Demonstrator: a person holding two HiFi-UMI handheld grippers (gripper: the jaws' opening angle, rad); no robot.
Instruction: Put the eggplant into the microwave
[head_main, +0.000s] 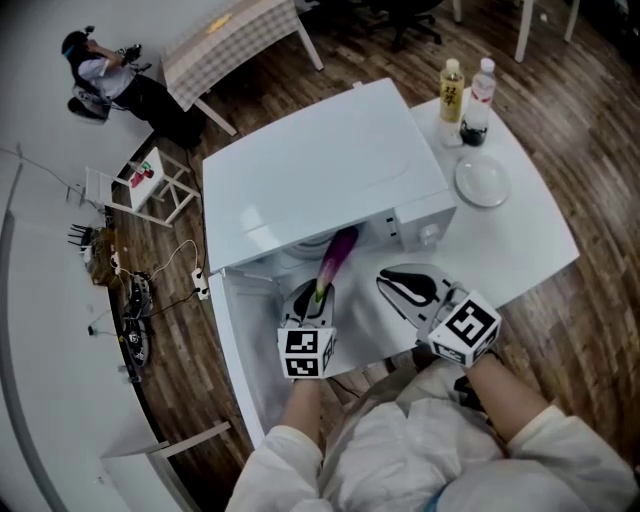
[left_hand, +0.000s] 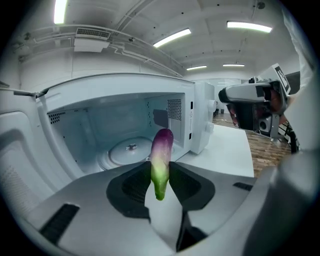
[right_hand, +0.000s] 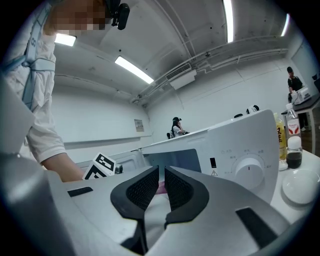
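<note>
- The left gripper (left_hand: 161, 172) has its 2 fingers clamped on the green stem end of the eggplant (left_hand: 161, 160). The purple tip juts out beyond the fingertips.
- The microwave (left_hand: 120, 95) stands open just ahead of that tip, and its glass plate (left_hand: 127, 150) is bare.
- Pickup looks done. Carrying the eggplant inside, lowering it and letting go appear to remain.
- The right gripper (right_hand: 161, 187) has its fingers all but together on nothing, beside the left one.

white table (head_main: 540, 240) on wood floor (head_main: 600, 130); white microwave (head_main: 320, 170) sits on its left part, door open; at the far right corner a yellow-drink bottle (head_main: 452, 92) and dark-drink bottle (head_main: 478, 105) stand side by side, white plate (head_main: 481, 182) just beside them
</note>
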